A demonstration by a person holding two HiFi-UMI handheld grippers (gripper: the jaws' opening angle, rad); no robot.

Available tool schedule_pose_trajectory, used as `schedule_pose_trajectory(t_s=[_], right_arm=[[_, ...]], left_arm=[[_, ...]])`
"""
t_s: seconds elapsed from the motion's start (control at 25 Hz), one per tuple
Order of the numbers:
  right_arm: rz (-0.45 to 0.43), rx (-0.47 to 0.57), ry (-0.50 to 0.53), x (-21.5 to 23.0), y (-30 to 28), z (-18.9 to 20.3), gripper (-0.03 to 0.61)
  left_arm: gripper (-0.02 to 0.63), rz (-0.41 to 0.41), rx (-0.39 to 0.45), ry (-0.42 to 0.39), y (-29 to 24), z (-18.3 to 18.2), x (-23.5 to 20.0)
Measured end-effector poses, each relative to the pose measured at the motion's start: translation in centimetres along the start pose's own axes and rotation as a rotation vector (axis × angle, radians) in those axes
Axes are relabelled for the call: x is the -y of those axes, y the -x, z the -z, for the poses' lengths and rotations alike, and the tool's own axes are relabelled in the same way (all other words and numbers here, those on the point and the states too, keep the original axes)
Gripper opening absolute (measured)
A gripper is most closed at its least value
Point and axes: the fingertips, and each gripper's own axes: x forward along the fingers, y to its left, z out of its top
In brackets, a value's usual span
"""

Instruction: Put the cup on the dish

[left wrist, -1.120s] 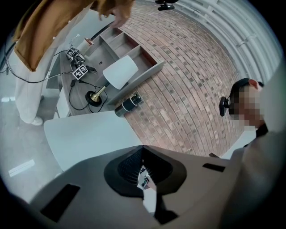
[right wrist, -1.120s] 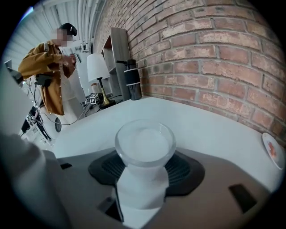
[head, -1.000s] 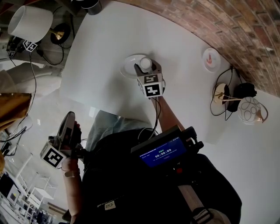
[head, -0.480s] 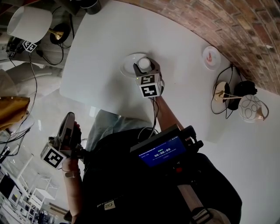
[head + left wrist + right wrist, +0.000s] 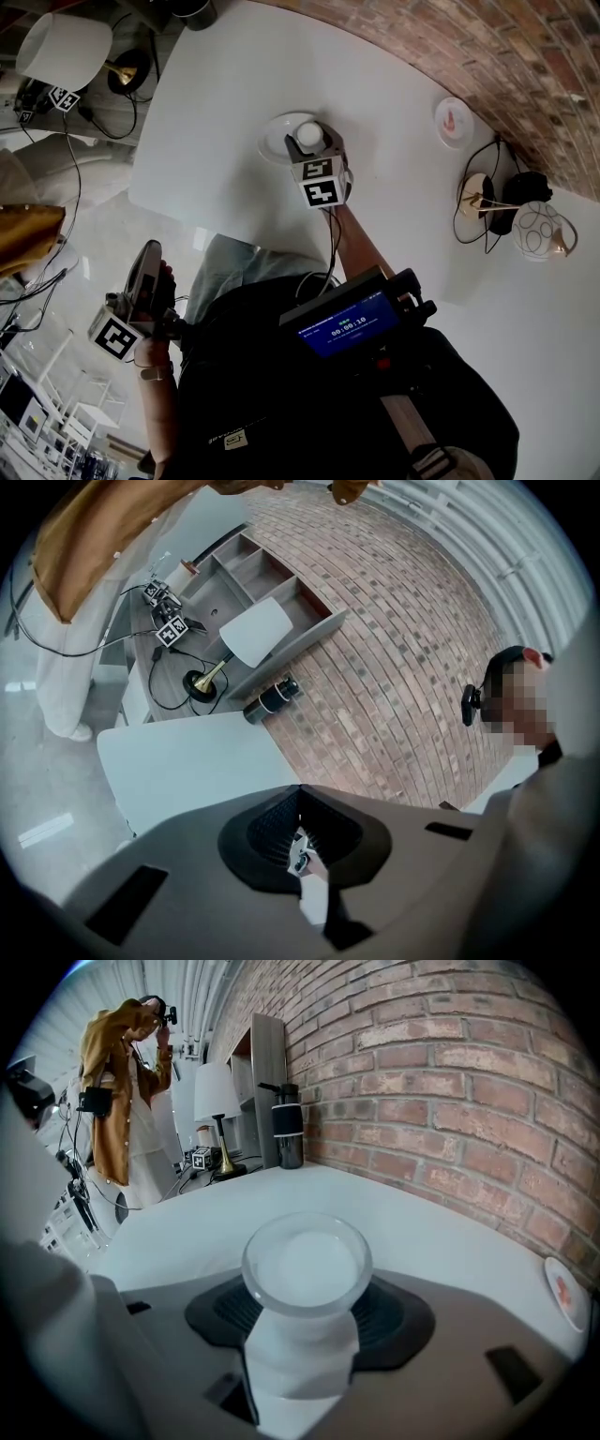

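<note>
Right gripper point(image 5: 312, 148) is pinching the cup point(image 5: 307, 1274) over the dish point(image 5: 277, 131); lowering it level and centred looks best. Left gripper point(image 5: 148, 258) is idling, pressed together.

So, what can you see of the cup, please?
The cup is small, frosted white and translucent, glass or plastic by its look, with a round flared rim over a narrower body. It stands upright and seems empty. The right hand-held gripper is shut on its body. In the head view it is over the white dish; whether its base touches the dish cannot be seen.
</note>
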Motion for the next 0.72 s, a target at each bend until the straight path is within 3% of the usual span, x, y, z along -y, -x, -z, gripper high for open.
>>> schedule_pose_trajectory(t_s=[0.72], right_arm=[[-0.001, 0.044, -0.019, -0.1, 1.4, -0.8, 0.262]], left_arm=[[0.005, 0.012, -0.013, 0.004, 0.3, 0.4, 0.1]])
